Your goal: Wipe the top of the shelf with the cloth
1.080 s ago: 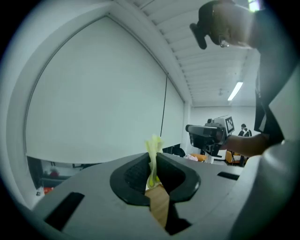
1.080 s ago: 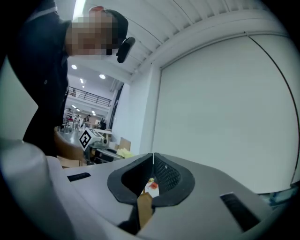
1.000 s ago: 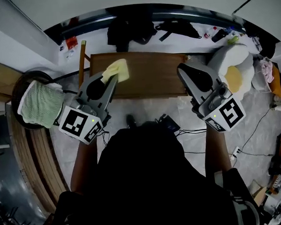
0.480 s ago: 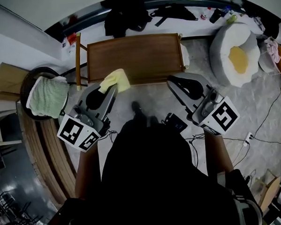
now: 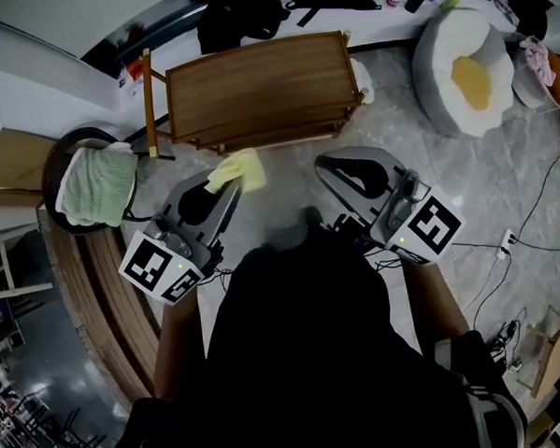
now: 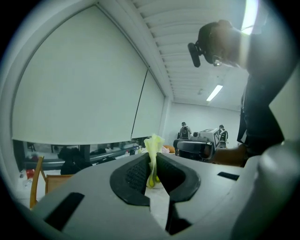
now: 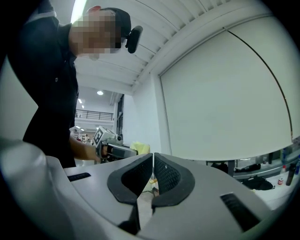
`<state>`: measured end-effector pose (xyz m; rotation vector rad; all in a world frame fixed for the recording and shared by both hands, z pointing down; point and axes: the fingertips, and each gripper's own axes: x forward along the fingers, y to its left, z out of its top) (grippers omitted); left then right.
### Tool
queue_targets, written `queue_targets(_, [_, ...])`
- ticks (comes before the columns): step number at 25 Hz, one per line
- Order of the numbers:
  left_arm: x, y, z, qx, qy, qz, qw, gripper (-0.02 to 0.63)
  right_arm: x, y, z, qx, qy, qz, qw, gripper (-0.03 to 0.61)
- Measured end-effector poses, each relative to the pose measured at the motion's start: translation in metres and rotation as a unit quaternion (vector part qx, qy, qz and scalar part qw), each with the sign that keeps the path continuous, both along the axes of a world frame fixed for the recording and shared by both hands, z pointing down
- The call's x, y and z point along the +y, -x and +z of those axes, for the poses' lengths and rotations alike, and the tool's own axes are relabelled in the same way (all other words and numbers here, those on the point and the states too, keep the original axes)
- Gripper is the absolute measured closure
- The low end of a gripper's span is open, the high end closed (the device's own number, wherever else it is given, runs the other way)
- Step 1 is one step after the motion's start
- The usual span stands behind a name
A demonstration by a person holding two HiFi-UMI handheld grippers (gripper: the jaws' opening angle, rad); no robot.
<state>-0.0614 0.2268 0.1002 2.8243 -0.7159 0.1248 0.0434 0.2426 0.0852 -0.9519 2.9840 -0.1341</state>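
Left tool (image 5: 224, 188) pinches the yellow cloth (image 5: 240, 166) just near of the wooden shelf (image 5: 254, 84). Right tool (image 5: 331, 166) is closed on nothing. Wiping looks not yet begun; next, the cloth must reach the shelf top.

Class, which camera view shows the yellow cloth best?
The head view: the cloth shows broadly at the left gripper tip. The left gripper view shows it edge-on, pinched between the jaws; the right gripper view shows a small distant patch.
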Motion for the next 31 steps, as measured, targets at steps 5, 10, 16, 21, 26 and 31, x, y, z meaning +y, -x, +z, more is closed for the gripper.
queue_targets(5, [0.040, 0.020, -0.010, 0.011, -0.016, 0.019, 0.9996, 0.577, 0.033, 0.035, -0.008, 0.001, -0.017, -0.007, 1.000, 0.552])
queue_targets(10, [0.085, 0.090, 0.002, 0.019, -0.002, 0.012, 0.9997, 0.577, 0.063, 0.105, -0.005, -0.017, -0.010, -0.018, 1.000, 0.552])
queue_targets(16, [0.120, 0.148, 0.031, 0.034, 0.031, 0.002, 0.9990, 0.577, 0.093, 0.163, 0.001, 0.002, -0.030, -0.036, 0.999, 0.552])
queue_targets(21, [0.131, 0.140, 0.024, 0.006, -0.006, 0.047, 0.9988, 0.577, 0.098, 0.150, -0.003, 0.007, -0.034, 0.018, 0.999, 0.552])
queue_targets(26, [0.145, 0.128, 0.024, -0.010, -0.031, 0.098, 0.9946, 0.577, 0.104, 0.141, 0.000, 0.009, -0.028, 0.057, 0.998, 0.552])
queue_targets(31, [0.150, 0.121, 0.035, -0.024, -0.022, 0.108, 0.9936, 0.577, 0.115, 0.129, 0.004, 0.020, -0.020, 0.077, 0.997, 0.552])
